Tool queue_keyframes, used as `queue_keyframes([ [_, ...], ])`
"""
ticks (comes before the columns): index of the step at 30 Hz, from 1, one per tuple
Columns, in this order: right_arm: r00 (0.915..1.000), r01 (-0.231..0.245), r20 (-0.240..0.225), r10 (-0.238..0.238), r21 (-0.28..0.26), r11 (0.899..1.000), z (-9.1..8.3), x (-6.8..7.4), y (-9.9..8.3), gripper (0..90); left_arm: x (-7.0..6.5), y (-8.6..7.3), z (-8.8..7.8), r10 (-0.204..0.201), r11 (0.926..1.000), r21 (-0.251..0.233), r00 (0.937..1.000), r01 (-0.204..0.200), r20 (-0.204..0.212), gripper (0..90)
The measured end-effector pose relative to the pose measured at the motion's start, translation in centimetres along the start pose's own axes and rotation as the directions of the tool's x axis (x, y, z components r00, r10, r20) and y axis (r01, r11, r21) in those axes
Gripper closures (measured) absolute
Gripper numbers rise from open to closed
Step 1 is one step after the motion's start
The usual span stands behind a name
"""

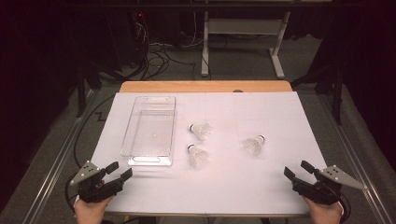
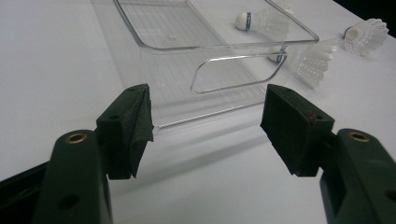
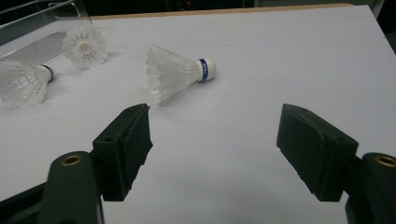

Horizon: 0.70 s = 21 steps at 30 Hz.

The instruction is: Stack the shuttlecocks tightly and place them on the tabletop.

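Right shuttlecock point(image 1: 253, 145): cork far-right, lengthwise diag.

Three white shuttlecocks point(image 1: 201, 131) point(image 1: 198, 155) point(image 1: 253, 145) — each with a blue band at the cork — lie on the white table point(image 1: 243, 186); the clear bin point(image 1: 150, 130), frame's upper left, shows a fine grid pattern.

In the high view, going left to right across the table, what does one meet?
Left gripper → clear plastic bin → near shuttlecock → lone shuttlecock on the right → right gripper. The far shuttlecock lies about level with the near one, so it is left out of the order.
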State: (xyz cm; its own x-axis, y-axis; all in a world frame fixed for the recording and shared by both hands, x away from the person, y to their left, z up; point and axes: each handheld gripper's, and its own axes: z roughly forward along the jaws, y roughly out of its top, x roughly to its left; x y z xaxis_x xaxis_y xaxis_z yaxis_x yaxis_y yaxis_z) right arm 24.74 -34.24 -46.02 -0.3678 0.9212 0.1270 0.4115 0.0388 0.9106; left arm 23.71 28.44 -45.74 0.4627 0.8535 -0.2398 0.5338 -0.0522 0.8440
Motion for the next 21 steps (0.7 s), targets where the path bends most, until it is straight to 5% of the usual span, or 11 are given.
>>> queue_keyframes([
  [21,1.0,-0.005,-0.005,0.005,0.005,1.0,0.08,-0.08,-0.04,26.5,-0.36,0.07,0.05,-0.001,1.0,-0.003,0.9999,0.001,0.012,35.1],
])
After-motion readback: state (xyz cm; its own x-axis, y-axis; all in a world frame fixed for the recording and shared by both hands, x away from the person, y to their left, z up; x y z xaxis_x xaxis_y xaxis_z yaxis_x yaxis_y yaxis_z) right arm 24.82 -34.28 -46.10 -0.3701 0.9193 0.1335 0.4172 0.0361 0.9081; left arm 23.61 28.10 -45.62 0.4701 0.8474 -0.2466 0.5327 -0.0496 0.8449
